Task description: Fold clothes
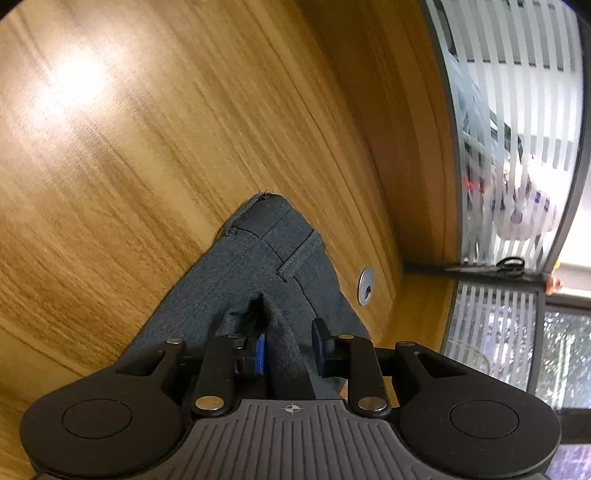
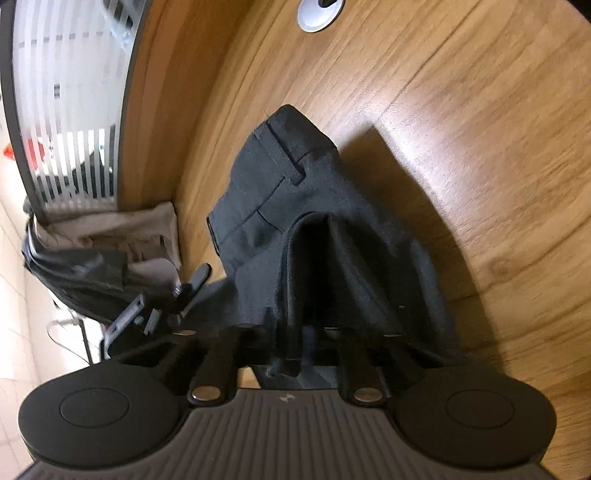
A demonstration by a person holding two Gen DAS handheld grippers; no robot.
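Dark grey trousers (image 1: 258, 266) lie on the wooden table (image 1: 147, 147), with the waistband and a belt loop pointing away from me. My left gripper (image 1: 290, 349) is open. A raised fold of the cloth stands between its blue pads (image 1: 260, 354), leaning on the left one while the right one stands apart. In the right wrist view the same trousers (image 2: 280, 177) look almost black. They rise in a tent-like ridge into my right gripper (image 2: 306, 330), which is shut on that fold. Cloth drapes over its fingers and hides the tips.
A round cable grommet (image 1: 365, 291) is set in the table beside the trousers and shows again, grommet (image 2: 319, 11), at the top. A pile of beige and dark clothes (image 2: 110, 236) lies at the table's edge. A striped glass partition (image 1: 517, 110) stands behind it, with scissors (image 1: 511, 264) on its ledge.
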